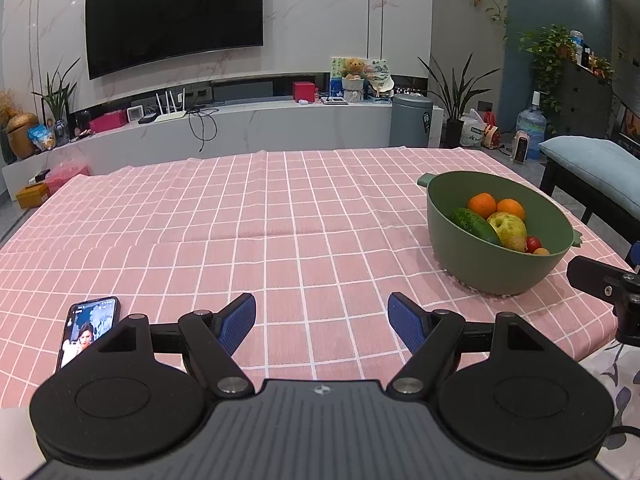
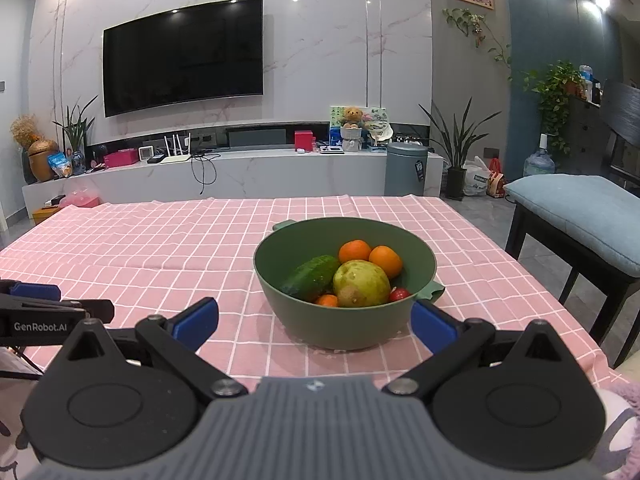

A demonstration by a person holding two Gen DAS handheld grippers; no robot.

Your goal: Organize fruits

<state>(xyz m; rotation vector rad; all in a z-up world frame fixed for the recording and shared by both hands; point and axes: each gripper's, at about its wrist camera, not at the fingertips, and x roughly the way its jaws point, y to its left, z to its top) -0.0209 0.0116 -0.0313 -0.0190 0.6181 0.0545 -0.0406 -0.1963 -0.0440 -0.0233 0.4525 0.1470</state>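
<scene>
A green bowl [image 1: 480,264] [image 2: 320,320] stands on the pink checked tablecloth [image 1: 240,220] at the right. In it lie two oranges [image 2: 355,251], a dark green cucumber [image 2: 310,278], a yellow-green pear-like fruit [image 2: 361,283] and small red and orange fruits [image 2: 399,294]. My left gripper [image 1: 322,322] is open and empty, low over the cloth, left of the bowl. My right gripper [image 2: 314,320] is open and empty, just in front of the bowl, its fingers either side of the near wall. Part of the right gripper shows at the left wrist view's right edge [image 1: 600,280].
A phone [image 1: 86,328] with a lit screen lies on the cloth by my left finger. A bench with a blue cushion [image 2: 580,216] stands right of the table. A TV wall and a low cabinet lie beyond the far edge.
</scene>
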